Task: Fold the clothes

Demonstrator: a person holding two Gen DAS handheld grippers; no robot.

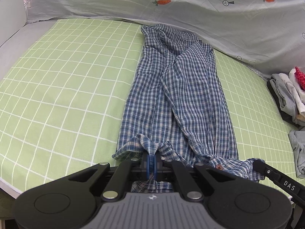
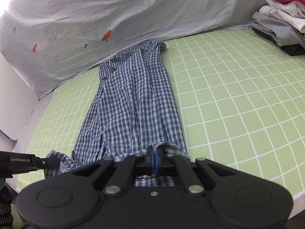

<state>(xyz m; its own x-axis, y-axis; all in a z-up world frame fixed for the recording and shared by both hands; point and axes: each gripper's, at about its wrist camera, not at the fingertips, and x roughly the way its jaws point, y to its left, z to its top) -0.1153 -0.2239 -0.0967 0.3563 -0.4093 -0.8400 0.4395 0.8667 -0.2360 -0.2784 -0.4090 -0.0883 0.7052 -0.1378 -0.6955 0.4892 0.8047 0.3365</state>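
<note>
Blue-and-white checked shirt [image 1: 177,95] lies lengthwise on the green grid bed sheet [image 1: 66,80], collar end far, hem near. Left hand-held gripper [image 1: 152,161] is clamped on the hem's left corner; right hand-held gripper [image 2: 154,159] is clamped on its right corner. Folded clothes [image 2: 282,22] are stacked far right.

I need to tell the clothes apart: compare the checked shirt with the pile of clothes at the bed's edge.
The blue checked shirt lies stretched out long on the green gridded sheet; the pile of clothes is stacked compactly. The shirt is one patterned garment; the pile mixes grey, white and red pieces. The shirt's near hem is pinched by the left hand-held gripper and right hand-held gripper; the pile sits untouched. Both rest on the sheet.
</note>
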